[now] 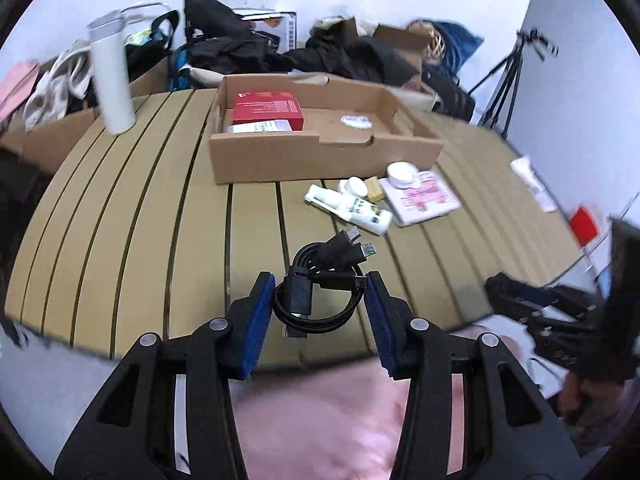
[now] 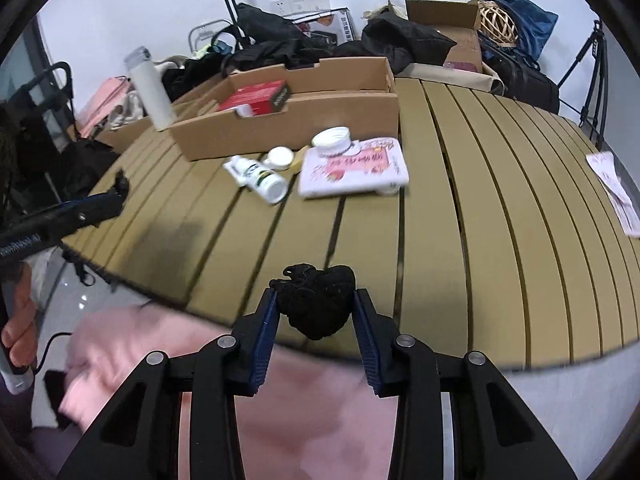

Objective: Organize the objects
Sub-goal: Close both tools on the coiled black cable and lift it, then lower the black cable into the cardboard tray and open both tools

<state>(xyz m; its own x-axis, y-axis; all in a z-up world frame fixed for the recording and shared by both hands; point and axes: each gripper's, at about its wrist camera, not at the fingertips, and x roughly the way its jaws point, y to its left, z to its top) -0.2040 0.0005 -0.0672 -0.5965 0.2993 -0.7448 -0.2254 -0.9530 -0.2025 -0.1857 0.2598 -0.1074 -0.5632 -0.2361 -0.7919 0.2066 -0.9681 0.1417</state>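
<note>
Left wrist view showed the left hand-held gripper (image 1: 320, 280) pinching a coiled black cable (image 1: 320, 280), its blue ribbed pads (image 1: 262, 312) pressed against the glossy loops, plugs poking out toward the far side. Right wrist view showed the right hand-held gripper (image 2: 314, 296) pinching a crumpled black cloth (image 2: 316, 300), soft and matte, bulging between the pads. Both loads hung over the near edge of the slatted tan surface (image 1: 140, 220).

Judged from this, the step in hand was carrying picked-up items toward the open cardboard box (image 1: 320, 156) at the far side, which already held a red carton (image 1: 267, 110) and a small white disc (image 1: 355, 121). The next move would likely call for reaching each load forward over the box's low front wall and releasing it inside.

Loose on the surface, just near of the box, lay a white plastic bottle (image 1: 352, 208) on its side, two round white lids (image 1: 402, 170), and a flat pink-printed packet (image 1: 420, 196). A tall white cylinder (image 1: 112, 76) stood far left.
</note>
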